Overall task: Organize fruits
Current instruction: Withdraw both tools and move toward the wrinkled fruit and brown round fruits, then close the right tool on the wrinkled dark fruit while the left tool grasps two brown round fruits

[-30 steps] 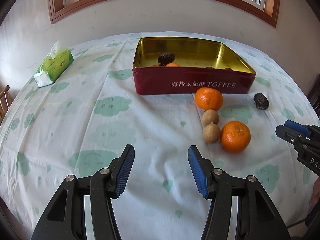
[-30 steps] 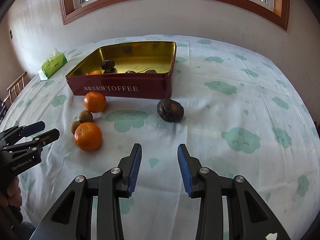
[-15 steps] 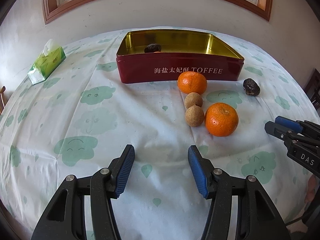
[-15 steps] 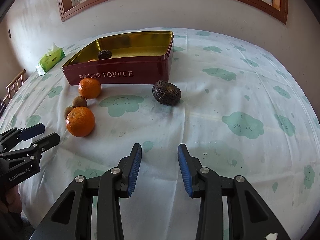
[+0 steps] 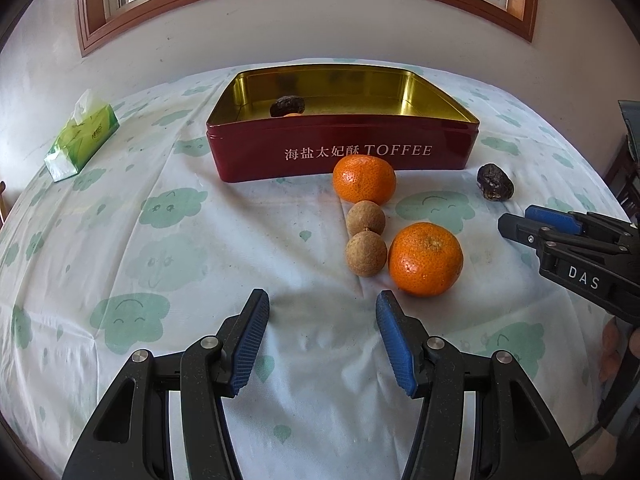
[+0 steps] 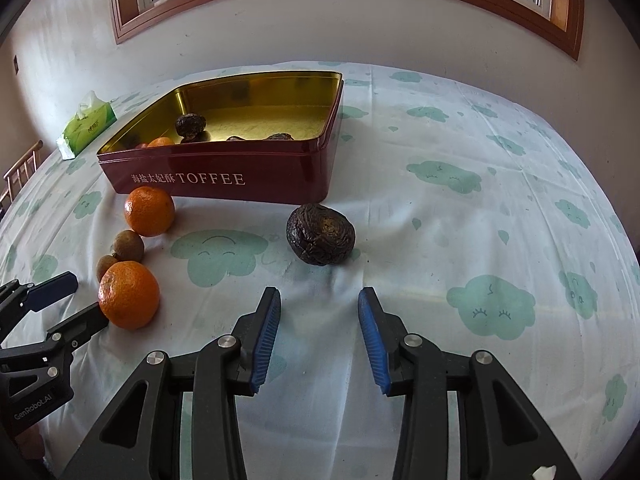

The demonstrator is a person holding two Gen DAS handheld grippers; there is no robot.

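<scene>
A red toffee tin (image 5: pixel 344 152) with a gold inside stands mid-table and holds a dark wrinkled fruit (image 5: pixel 287 105) and an orange (image 6: pixel 161 142). In front of it lie two oranges (image 5: pixel 425 258) (image 5: pixel 364 179), two small brown longans (image 5: pixel 366 253) (image 5: pixel 365 218) and a dark wrinkled fruit (image 6: pixel 320 234). My left gripper (image 5: pixel 320 320) is open and empty, just short of the near longan and near orange. My right gripper (image 6: pixel 319 312) is open and empty, just short of the dark fruit. The tin also shows in the right wrist view (image 6: pixel 224 178).
A green tissue pack (image 5: pixel 82 140) lies at the far left of the table. The cloud-print tablecloth (image 5: pixel 160 248) covers the round table. A wooden chair (image 6: pixel 20 168) stands beyond the left edge. A wall with a window is behind.
Both grippers have moved forward and lower toward the fruit. The fruits and tin now look larger and closer. Both grippers stay open.
</scene>
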